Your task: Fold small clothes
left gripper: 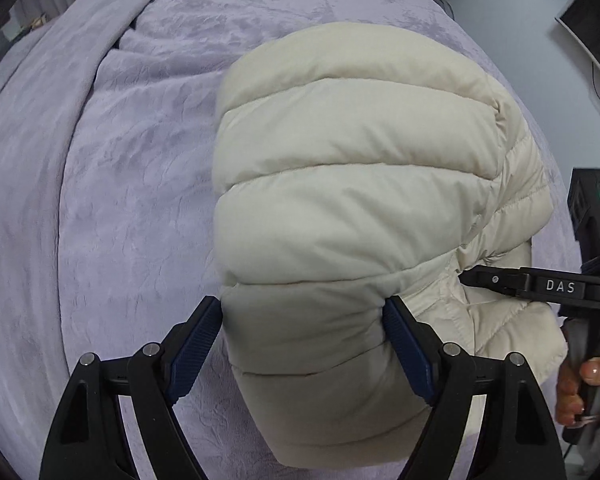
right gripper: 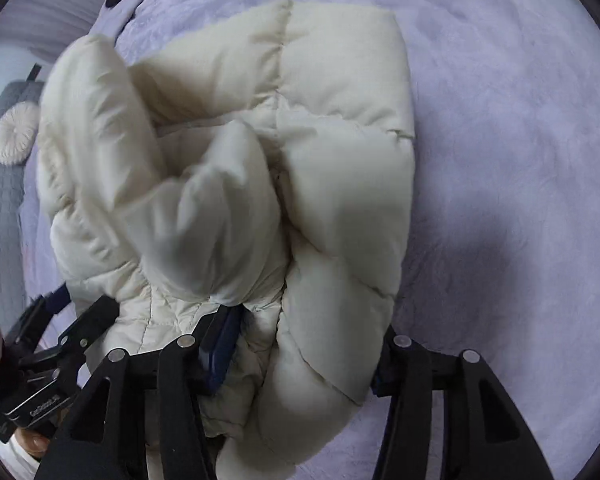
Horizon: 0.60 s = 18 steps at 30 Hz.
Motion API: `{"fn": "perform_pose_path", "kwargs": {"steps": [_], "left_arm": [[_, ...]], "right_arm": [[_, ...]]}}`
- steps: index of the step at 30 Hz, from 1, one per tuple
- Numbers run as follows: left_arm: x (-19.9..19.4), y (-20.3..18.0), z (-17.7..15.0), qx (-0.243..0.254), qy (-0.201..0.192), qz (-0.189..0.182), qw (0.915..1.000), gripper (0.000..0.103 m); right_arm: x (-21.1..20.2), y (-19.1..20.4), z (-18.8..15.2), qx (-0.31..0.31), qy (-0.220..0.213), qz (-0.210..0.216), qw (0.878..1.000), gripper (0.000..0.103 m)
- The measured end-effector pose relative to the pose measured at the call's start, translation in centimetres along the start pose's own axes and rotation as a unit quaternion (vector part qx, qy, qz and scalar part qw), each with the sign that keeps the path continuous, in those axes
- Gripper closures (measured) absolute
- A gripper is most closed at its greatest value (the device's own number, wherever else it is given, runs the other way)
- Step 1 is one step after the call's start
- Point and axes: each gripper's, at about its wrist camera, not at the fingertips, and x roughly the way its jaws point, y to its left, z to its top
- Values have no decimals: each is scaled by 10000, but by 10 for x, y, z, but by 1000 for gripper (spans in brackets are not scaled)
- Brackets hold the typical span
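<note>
A cream quilted puffer jacket [left gripper: 352, 184] lies bunched and partly folded on a lavender blanket [left gripper: 140, 160]. My left gripper [left gripper: 302, 322] has its blue-padded fingers [left gripper: 198, 344] set wide on either side of a thick fold of the jacket, pressing its sides. In the right wrist view the jacket [right gripper: 260, 160] fills the middle. My right gripper [right gripper: 300, 344] also straddles a thick fold, with its left finger pad [right gripper: 222, 352] pressed into the fabric. The right gripper shows in the left wrist view [left gripper: 540, 286] at the jacket's right edge.
The lavender blanket [right gripper: 500, 140] covers the bed on all sides of the jacket. A grey quilted cover with a round cream cushion [right gripper: 14, 136] lies at far left. Dark items and a pale floor [left gripper: 520, 20] lie beyond the bed's far right.
</note>
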Motion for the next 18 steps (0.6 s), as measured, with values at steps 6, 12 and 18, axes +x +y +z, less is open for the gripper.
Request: {"fn": "perform_pose_path", "kwargs": {"steps": [6, 12, 18], "left_arm": [[-19, 29, 1, -348, -14, -223, 9991, 20], [-14, 29, 0, -331, 23, -215, 9992, 20], [-8, 26, -4, -322, 72, -287, 9990, 20]], "right_arm": [[-22, 11, -6, -347, -79, 190, 9992, 47], [-49, 15, -13, -280, -63, 526, 9982, 22], [-70, 22, -17, -236, -147, 704, 9971, 19]]}}
